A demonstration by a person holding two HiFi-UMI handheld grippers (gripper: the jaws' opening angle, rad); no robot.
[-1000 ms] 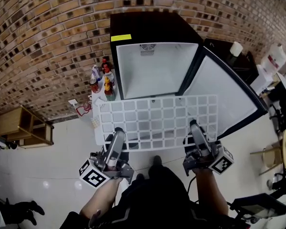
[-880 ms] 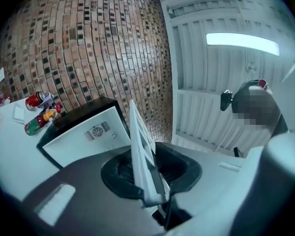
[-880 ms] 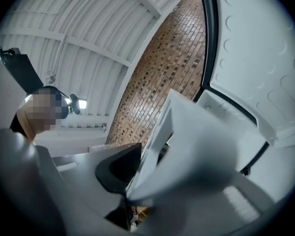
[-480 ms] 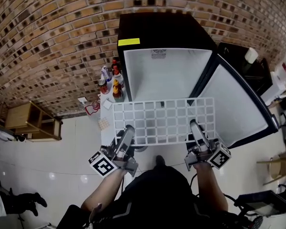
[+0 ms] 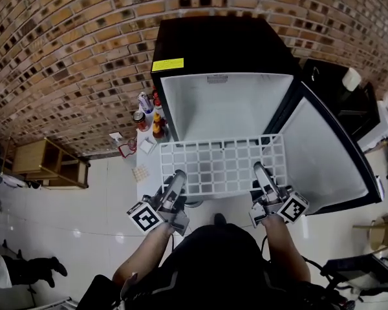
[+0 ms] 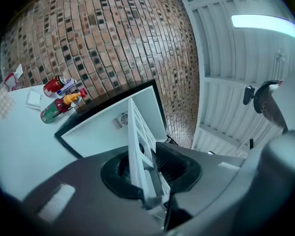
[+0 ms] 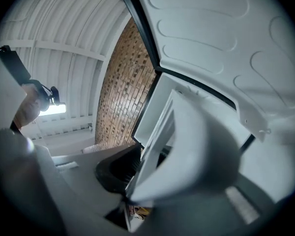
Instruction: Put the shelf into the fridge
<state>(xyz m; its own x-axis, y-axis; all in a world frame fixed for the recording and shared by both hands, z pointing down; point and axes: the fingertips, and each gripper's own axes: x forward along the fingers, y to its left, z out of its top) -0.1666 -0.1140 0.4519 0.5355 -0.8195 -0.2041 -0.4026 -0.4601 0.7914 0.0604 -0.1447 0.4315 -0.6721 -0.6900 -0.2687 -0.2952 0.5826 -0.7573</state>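
Shelf (image 5: 223, 166), clamped in right gripper (image 5: 258, 170) and left gripper (image 5: 178, 177) (jaws just eased wider), faces fridge's (image 5: 220, 44) unreadable yellow label (image 5: 167, 64).

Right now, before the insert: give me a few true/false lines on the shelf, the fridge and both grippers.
1. The left gripper and right gripper both clamp the shelf by its near edge. True. The left jaws have just been opening slightly, with the shelf between them.
2. The fridge has its door shut. False: the door stands open, swung out to the right.
3. The shelf sits fully inside the fridge. False: most of it is in front of the opening, held in the grippers.
4. Bottles stand beside the fridge on its left. True.
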